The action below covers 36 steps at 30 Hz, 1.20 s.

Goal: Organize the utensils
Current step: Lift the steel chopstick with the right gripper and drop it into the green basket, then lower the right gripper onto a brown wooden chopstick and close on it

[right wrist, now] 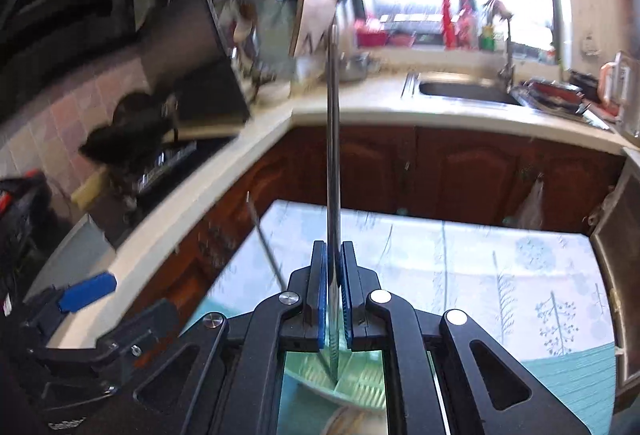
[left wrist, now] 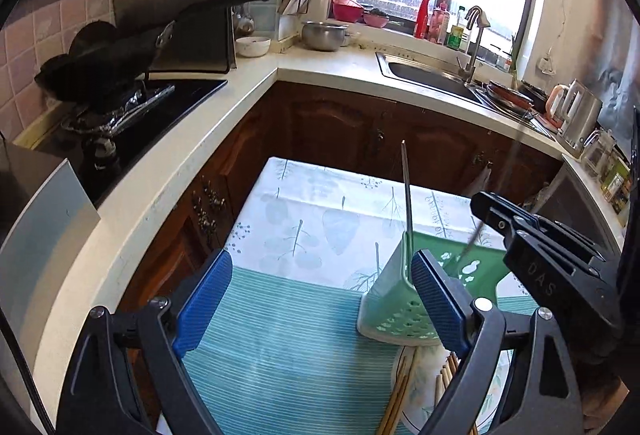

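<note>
The left gripper (left wrist: 322, 301) stands spread wide, empty, beside the pale green perforated plastic basket (left wrist: 394, 309) — the right gripper (right wrist: 331, 289) pinches a long metal chopstick (right wrist: 333, 139) upright over it

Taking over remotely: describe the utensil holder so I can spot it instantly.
On the leaf-print tablecloth below the corner counter lies a striped teal mat. At its right edge stands the green perforated caddy, a metal rod upright in it, beside the plate of wooden chopsticks.
</note>
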Each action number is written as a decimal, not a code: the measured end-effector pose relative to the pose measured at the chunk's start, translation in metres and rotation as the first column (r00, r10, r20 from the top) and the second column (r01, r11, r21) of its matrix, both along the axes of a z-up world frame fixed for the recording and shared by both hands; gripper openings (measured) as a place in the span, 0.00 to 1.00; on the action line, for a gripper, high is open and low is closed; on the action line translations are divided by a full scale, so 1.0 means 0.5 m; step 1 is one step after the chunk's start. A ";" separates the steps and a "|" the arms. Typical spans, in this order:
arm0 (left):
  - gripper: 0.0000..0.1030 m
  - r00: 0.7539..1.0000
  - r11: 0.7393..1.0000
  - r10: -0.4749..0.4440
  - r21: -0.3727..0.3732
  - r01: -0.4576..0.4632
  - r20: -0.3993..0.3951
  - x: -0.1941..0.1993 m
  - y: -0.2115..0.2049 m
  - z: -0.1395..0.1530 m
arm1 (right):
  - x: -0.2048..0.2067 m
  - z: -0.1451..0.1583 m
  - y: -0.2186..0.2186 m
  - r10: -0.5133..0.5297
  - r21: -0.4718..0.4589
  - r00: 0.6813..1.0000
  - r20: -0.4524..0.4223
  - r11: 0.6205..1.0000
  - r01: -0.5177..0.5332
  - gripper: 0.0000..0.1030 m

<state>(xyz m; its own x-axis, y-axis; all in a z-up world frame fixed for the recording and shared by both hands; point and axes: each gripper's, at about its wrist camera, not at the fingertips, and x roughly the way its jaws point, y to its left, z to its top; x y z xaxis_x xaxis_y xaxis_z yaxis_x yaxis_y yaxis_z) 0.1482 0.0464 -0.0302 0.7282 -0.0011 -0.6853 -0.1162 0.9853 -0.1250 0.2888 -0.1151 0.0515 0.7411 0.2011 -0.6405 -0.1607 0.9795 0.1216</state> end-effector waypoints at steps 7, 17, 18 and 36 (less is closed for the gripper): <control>0.87 0.999 1.000 -0.014 -0.009 0.014 -0.052 -0.032 0.000 -0.022 | -0.059 -0.008 -0.005 0.008 0.056 1.000 -0.011 0.998 -0.007 0.31; 0.87 0.994 0.994 -0.079 0.065 0.084 -0.072 -0.122 -0.048 -0.020 | -0.244 0.013 -0.074 0.007 0.075 0.995 -0.096 0.997 0.000 0.31; 0.87 0.992 0.992 -0.096 0.069 0.102 -0.076 -0.133 -0.058 -0.022 | -0.266 0.008 -0.081 0.010 0.071 0.994 -0.110 0.997 -0.002 0.31; 0.66 0.889 0.927 -0.374 -0.081 0.366 -0.266 -0.218 -0.251 -0.127 | -0.506 -0.235 -0.283 -0.005 0.001 0.858 -0.513 1.000 0.007 0.15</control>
